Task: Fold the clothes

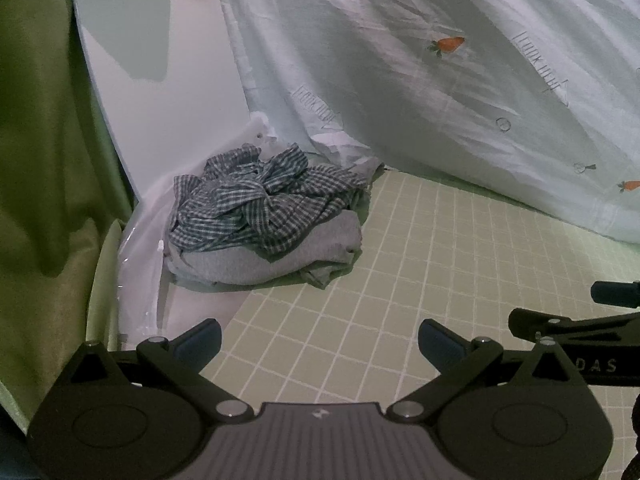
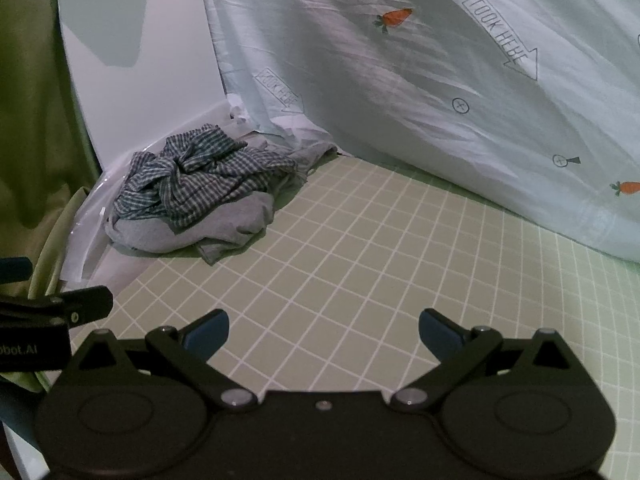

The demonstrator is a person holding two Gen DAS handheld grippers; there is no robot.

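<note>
A crumpled blue-and-white checked garment (image 1: 264,196) lies in a heap on top of a grey garment (image 1: 264,256) at the far left corner of the green grid mat (image 1: 420,280). The same checked garment (image 2: 200,176) and grey garment (image 2: 192,228) show in the right wrist view, left of centre. My left gripper (image 1: 320,340) is open above the mat, well short of the pile, nothing between its fingers. My right gripper (image 2: 324,330) is open too, also empty, over the grid mat (image 2: 380,260). Each gripper's side shows at the edge of the other's view.
A pale sheet (image 1: 460,80) printed with carrots and arrows hangs behind the mat and drapes onto its far edge. A white panel (image 1: 168,60) leans at the back left, with clear plastic (image 1: 140,260) below it. Green fabric (image 1: 40,160) fills the left side.
</note>
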